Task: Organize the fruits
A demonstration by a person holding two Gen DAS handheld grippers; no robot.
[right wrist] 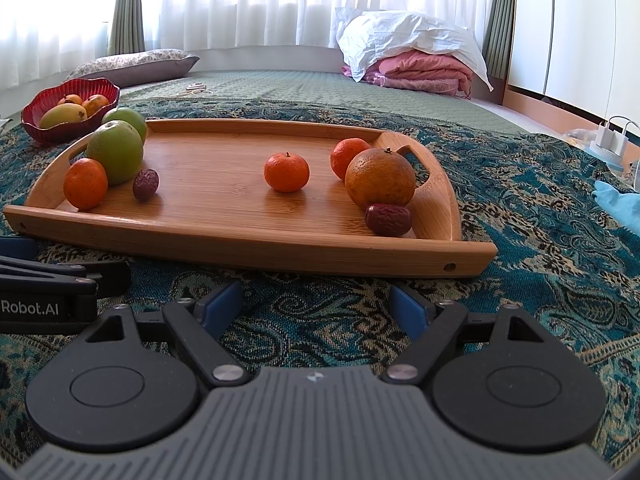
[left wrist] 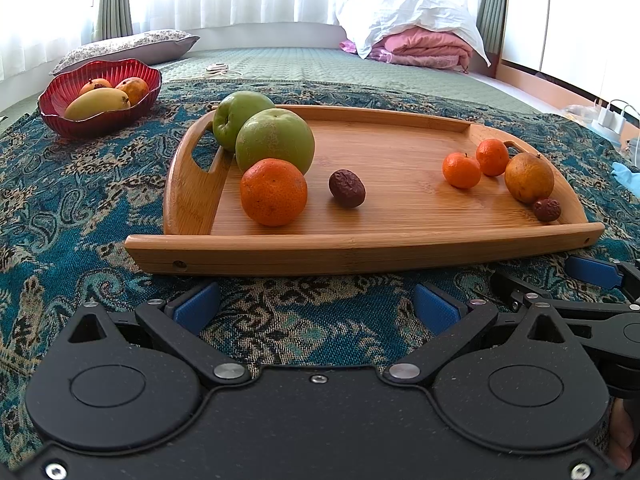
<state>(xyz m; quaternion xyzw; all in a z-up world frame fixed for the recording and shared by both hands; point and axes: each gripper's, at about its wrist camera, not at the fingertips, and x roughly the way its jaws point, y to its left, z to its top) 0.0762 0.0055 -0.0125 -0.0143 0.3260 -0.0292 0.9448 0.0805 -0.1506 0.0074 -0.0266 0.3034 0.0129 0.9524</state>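
A wooden tray (left wrist: 400,240) (right wrist: 248,240) lies on the patterned cloth. At its left stand two green fruits (left wrist: 275,142) (right wrist: 116,151), a large orange (left wrist: 273,192) (right wrist: 85,189) and a red date (left wrist: 347,188) (right wrist: 145,185). At its right lie two small tangerines (left wrist: 461,170) (right wrist: 287,172), a dull orange (left wrist: 529,177) (right wrist: 380,178) and a second date (left wrist: 546,210) (right wrist: 388,219). My left gripper (left wrist: 316,310) and my right gripper (right wrist: 316,306) are both open and empty, just short of the tray's front edge.
A red glass bowl (left wrist: 60,118) (right wrist: 36,126) with mangoes stands at the back left. A pillow (left wrist: 132,46) and folded bedding (left wrist: 416,36) lie behind. White chargers (right wrist: 612,138) and a blue glove (right wrist: 620,204) lie at the right.
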